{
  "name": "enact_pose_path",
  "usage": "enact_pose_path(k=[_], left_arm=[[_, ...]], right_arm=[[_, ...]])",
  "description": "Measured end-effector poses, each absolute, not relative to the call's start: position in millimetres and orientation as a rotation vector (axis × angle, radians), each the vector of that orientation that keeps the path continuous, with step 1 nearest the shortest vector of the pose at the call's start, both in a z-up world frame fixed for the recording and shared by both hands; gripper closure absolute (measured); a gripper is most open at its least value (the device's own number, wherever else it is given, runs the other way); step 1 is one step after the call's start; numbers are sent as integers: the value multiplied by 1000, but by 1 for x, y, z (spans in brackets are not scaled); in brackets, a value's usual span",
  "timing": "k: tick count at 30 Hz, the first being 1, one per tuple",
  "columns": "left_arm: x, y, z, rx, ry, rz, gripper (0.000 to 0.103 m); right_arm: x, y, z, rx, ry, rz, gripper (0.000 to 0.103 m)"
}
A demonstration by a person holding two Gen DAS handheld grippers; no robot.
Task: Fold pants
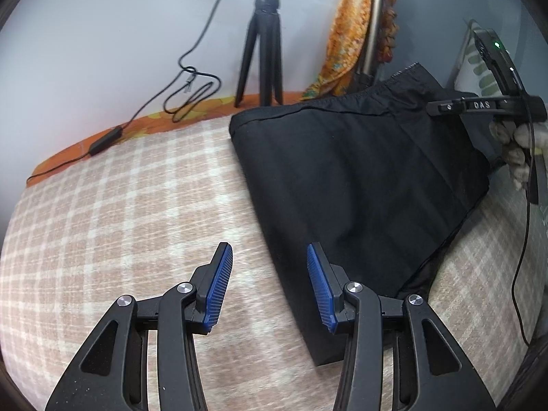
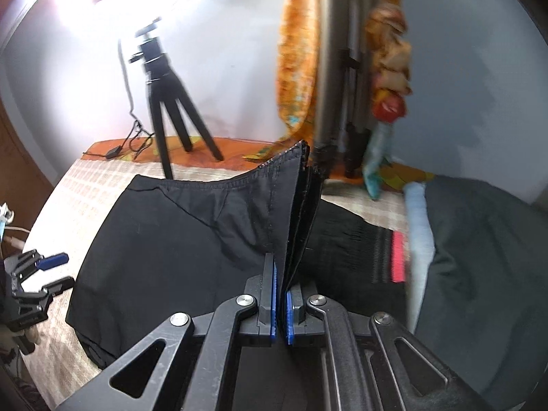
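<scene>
The black pants [image 1: 356,185] lie folded on the checked blanket [image 1: 120,212] of a bed. My left gripper [image 1: 270,257] is open and empty, hovering over the blanket at the pants' near left edge. My right gripper [image 2: 281,274] is shut on several stacked layers of the black pants [image 2: 178,250] and lifts that edge upright. In the left wrist view the right gripper [image 1: 445,106] shows at the far right side of the pants. In the right wrist view the left gripper [image 2: 51,270] shows open at the left edge.
A black tripod [image 1: 262,51] with a lamp stands at the back by the wall, with a cable and adapter [image 1: 104,140] on the bed. An orange cloth [image 1: 346,34] hangs at the back. Other dark and blue clothes [image 2: 479,239] lie to the right.
</scene>
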State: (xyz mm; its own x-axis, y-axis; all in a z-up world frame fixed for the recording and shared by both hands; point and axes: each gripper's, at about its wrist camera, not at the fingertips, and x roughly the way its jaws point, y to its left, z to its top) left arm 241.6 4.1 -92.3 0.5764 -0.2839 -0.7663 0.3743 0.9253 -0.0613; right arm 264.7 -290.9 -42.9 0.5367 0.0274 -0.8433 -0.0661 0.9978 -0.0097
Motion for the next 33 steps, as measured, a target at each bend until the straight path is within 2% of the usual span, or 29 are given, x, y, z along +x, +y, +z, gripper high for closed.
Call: enact_pose_path(k=[20,24,25,26,27,28,33], left_arm=[[243,-20,-117,178,906,-396,59],[239,-18,-117,175,906,-395,59],[238,-18,-117,174,907,-395,59],[237,-18,-116,174,907,-396,59],[235,-17,-115,175,908,-398,59],[233,-16,-114,171,909,-400,59],[229,-10,-115,111,922,-407,59]], right_arm=[[290,-318,-92,-75,1060,-47,102],[288,-316,-95,-104,1058,-67,99],[287,-315,-93,-109,1056,-75,92],[286,-314,-90,-109,1049,-85,77],[284,-314,-85,-110,1034,-101,71],[281,-313,-77,-113,1005,-120,68],[266,-291,-50,-72,920,-57,68]])
